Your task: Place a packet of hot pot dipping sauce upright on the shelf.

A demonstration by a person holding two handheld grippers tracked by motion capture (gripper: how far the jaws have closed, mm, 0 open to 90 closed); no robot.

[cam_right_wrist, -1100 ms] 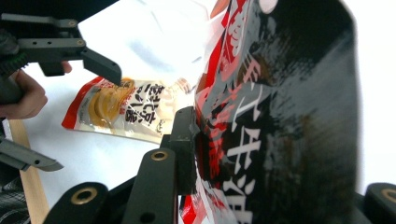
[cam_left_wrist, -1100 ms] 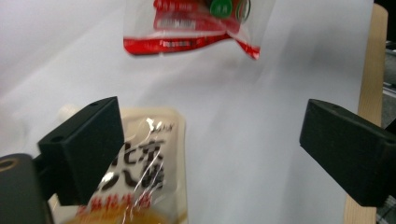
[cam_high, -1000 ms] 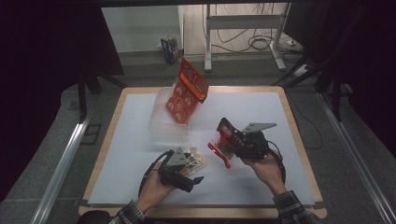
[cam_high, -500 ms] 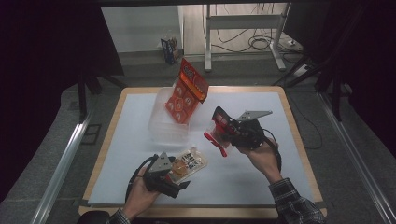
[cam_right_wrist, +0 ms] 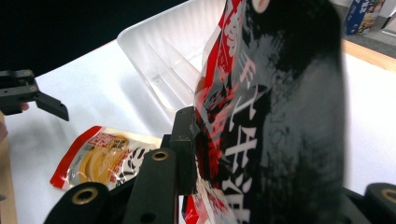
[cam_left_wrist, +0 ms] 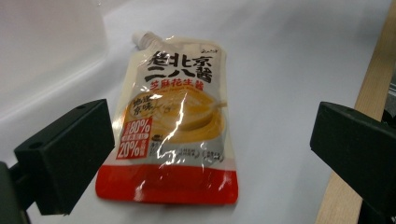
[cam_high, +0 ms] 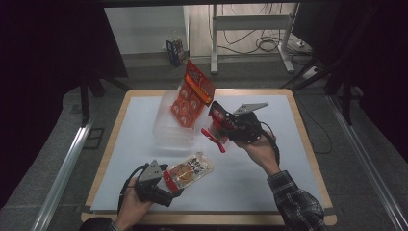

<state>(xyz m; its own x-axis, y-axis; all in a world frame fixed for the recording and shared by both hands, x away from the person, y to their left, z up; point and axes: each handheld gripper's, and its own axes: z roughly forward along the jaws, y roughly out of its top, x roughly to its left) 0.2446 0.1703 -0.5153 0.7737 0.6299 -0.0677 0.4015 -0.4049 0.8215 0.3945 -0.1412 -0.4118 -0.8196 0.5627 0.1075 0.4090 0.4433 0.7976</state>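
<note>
We've got the left gripper [cam_left_wrist: 205, 154] wide open, sauce pouch [cam_left_wrist: 175, 116] lengthwise straight ahead, right gripper [cam_high: 217, 129] clamping the red snack bag [cam_high: 192, 94].

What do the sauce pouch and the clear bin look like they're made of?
Sauce pouch: likely flexible plastic film with a glossy finish; it wrinkles and throws bright glare streaks. Clear bin: probably stiff translucent plastic, smooth; its ribbed walls let the white surface show through.

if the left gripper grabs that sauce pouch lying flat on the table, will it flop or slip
Probably floppy: the sauce pouch is a soft, wrinkled film pack lying flat, so it would likely sag from a grip on its red bottom edge. Its glossy film shows glare, so it may slip. The open left gripper sits astride that end.
</note>
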